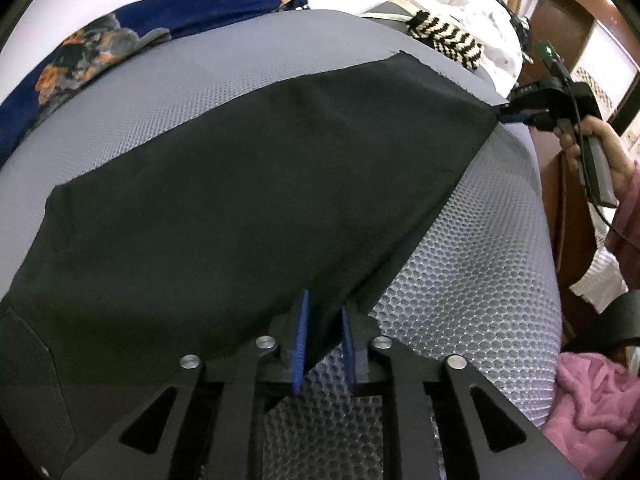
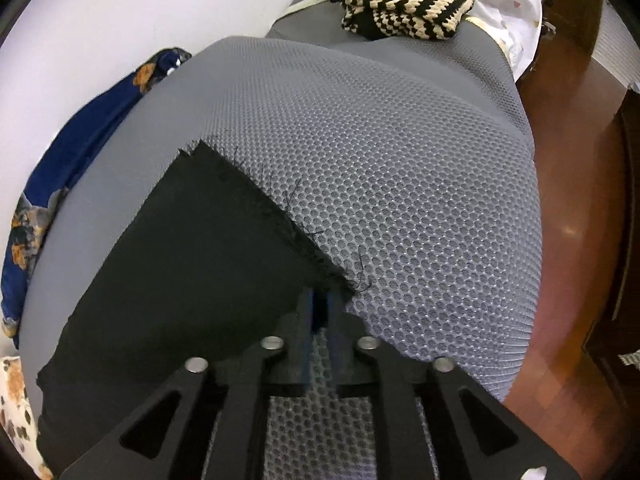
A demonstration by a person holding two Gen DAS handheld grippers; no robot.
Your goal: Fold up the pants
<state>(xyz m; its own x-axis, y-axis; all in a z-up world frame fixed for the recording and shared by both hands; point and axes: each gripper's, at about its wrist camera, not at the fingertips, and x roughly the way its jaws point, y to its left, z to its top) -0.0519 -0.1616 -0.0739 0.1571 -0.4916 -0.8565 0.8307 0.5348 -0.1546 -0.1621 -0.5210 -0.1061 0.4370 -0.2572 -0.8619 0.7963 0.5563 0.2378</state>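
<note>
Your left wrist camera gives you most of the black woven pants (image 1: 240, 184), spread flat across the grey honeycomb-mesh cushion (image 1: 472, 280) from 8 o'clock up to 2 o'clock; your right wrist camera shows only one frayed corner of them (image 2: 192, 248), loose threads trailing over the mesh at the centre. Only the left view shows your right gripper (image 1: 520, 114) from outside, at 2 o'clock, its blue tips at the far corner of the pants, with your hand (image 1: 600, 148) on the grey handle and a pink sleeve (image 1: 628, 216) behind it. Your left gripper (image 1: 324, 336) sits at 6 o'clock with its blue pads a little apart; the pants' near edge lies between them, and whether the pads press on it you cannot tell. In the right view the right gripper's pads are parted by a narrow slit at 6 o'clock, the frayed corner at their tips, and a grip cannot be confirmed. The right view brings the black-and-cream zigzag knitted piece (image 2: 408, 4) close at 12 o'clock. The dark blue flowered cloth (image 1: 100, 48) lies along the cushion's far edge at 10 o'clock. No containers appear in either view.
</note>
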